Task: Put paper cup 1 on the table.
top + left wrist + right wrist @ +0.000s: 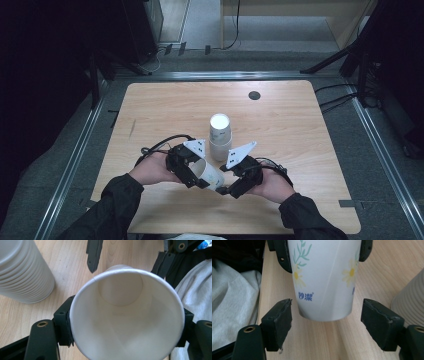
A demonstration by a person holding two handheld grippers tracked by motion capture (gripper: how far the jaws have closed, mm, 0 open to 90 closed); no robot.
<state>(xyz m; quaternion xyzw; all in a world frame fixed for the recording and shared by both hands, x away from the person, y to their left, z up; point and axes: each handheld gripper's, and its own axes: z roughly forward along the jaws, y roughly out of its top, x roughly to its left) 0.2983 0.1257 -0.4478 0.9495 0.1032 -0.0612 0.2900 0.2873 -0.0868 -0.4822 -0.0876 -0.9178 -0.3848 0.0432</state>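
One empty paper cup (125, 322), claw-held (200, 180).

A light wooden counter (300, 150) with round corners stands on a grey floor (385, 190). A small dark round hole (254, 95) sits near its 12 o'clock edge. Shiny metal rails (210, 75) run around it. Black cables (335, 97) lie at 2 o'clock. The room's sides are dark.

Probably a lab: a wooden table (280, 125) inside metal floor rails (75, 160), cables (340, 97) trailing in dimness.
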